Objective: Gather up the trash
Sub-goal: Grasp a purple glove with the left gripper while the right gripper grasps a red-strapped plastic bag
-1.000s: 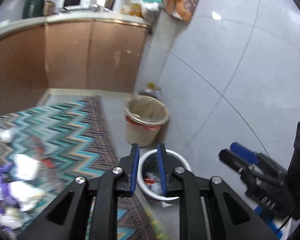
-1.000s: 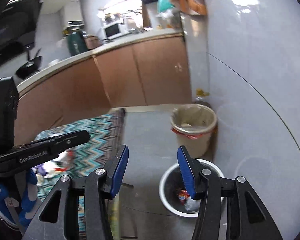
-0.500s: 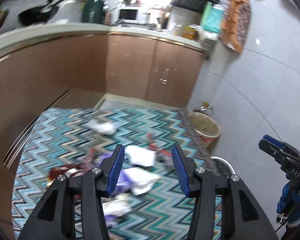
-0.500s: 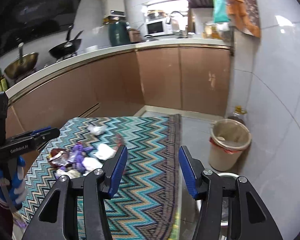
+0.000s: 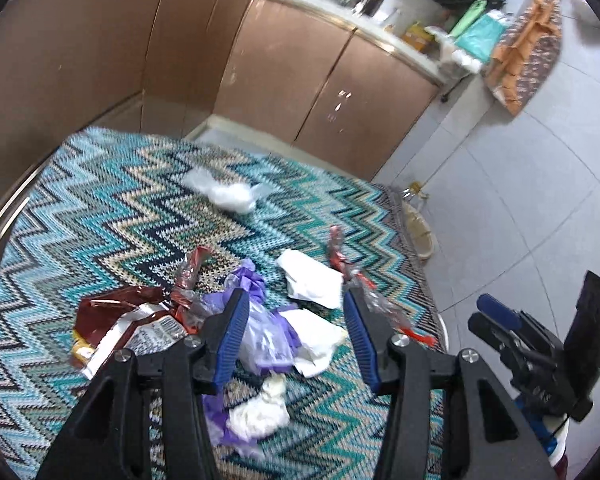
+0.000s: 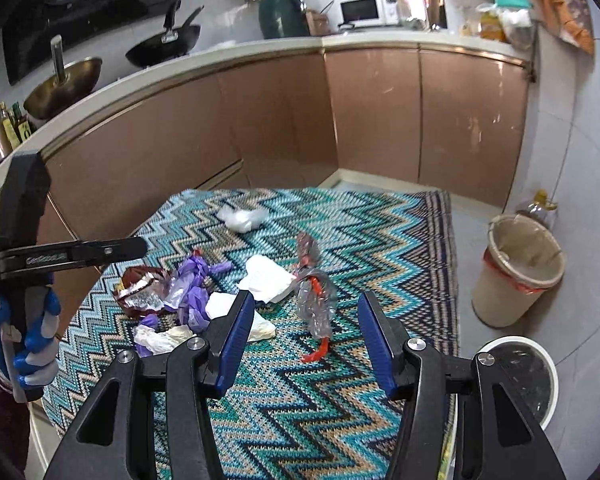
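The trash is scattered on a zigzag-patterned cloth [image 6: 340, 400] covering a table, mostly in one loose heap toward its left half. In that heap a brown foil wrapper [image 5: 116, 320], a purple glove [image 6: 194, 284], two white paper sheets [image 5: 312, 280] and a crumpled white tissue [image 5: 260, 412] are seen lying against and over one another. A clear plastic wrapper with red print [image 6: 316, 296] lies just beside the heap, and a white plastic wad [image 6: 242, 218] lies well apart, toward the far edge of the cloth. The left gripper [image 5: 294, 332] is held above the heap with its jaws set moderately wide; nothing is clamped between them, the glove and paper being seen only behind the gap. Its jaws have just been opening. The right gripper [image 6: 306, 336] is held over the cloth with its jaws likewise apart and empty, the clear wrapper being framed between them from behind. A gloved hand [image 6: 28, 344] is seen gripping the left tool's handle. Beyond the table's right edge, a beige bin [image 6: 516, 276] and a white-rimmed bin [image 6: 540, 364] stand on the tiled floor, with brown cabinets [image 6: 380, 112] behind.
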